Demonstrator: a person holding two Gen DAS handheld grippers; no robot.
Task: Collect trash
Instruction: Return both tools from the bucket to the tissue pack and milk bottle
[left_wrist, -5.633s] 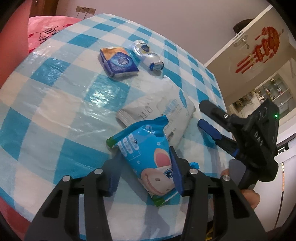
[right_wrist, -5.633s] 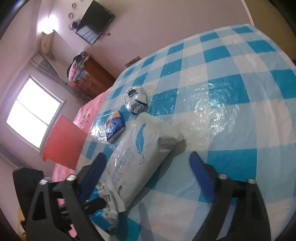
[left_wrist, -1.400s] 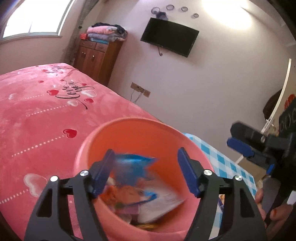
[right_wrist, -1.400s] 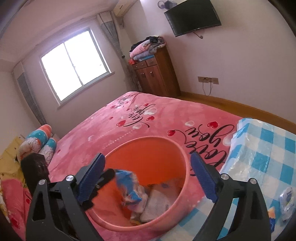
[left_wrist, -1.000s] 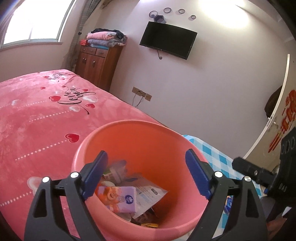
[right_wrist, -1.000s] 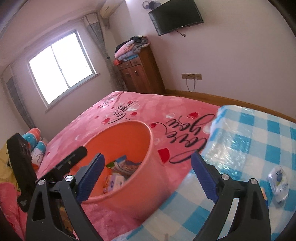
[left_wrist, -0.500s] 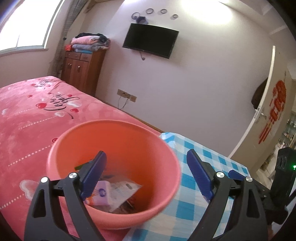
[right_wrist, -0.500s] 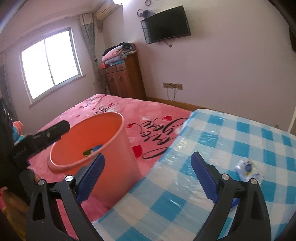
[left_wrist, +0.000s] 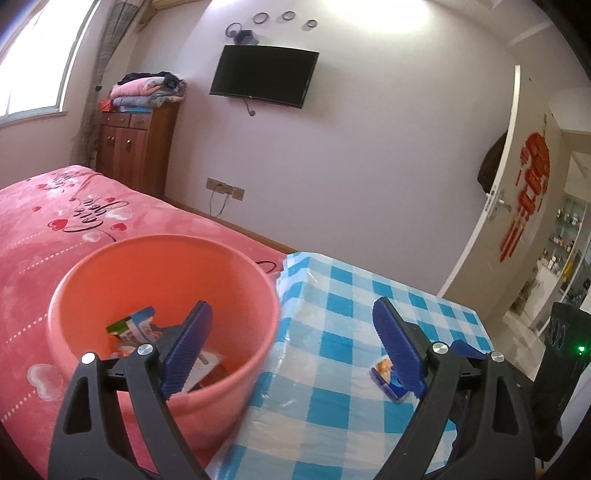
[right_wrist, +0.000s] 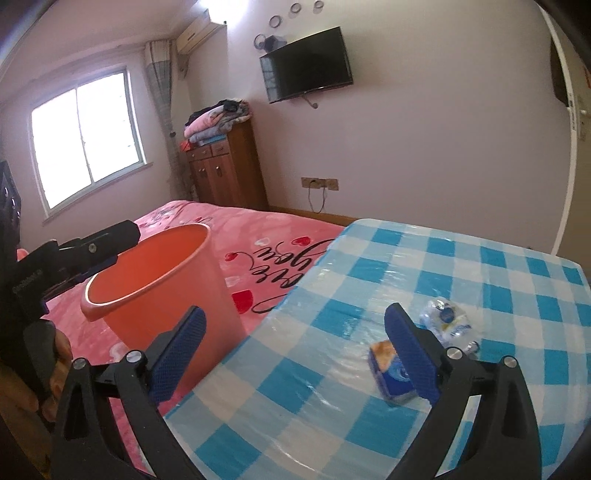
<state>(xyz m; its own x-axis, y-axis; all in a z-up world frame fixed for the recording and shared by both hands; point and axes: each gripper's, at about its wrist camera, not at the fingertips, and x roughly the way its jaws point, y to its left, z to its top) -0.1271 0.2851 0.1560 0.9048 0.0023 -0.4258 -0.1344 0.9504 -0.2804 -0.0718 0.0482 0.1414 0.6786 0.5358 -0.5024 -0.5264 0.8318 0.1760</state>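
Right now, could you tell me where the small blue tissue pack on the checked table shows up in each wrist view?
Left wrist: the blue tissue pack lies low right, partly behind the left gripper's right-hand finger.
Right wrist: the pack lies lower right, beside the crushed bottle.
Shared landmark: the orange bin, left of the table in both.

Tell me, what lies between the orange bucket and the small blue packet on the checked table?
Only bare checked tablecloth lies between the bucket and the packet, seen in the right wrist view.
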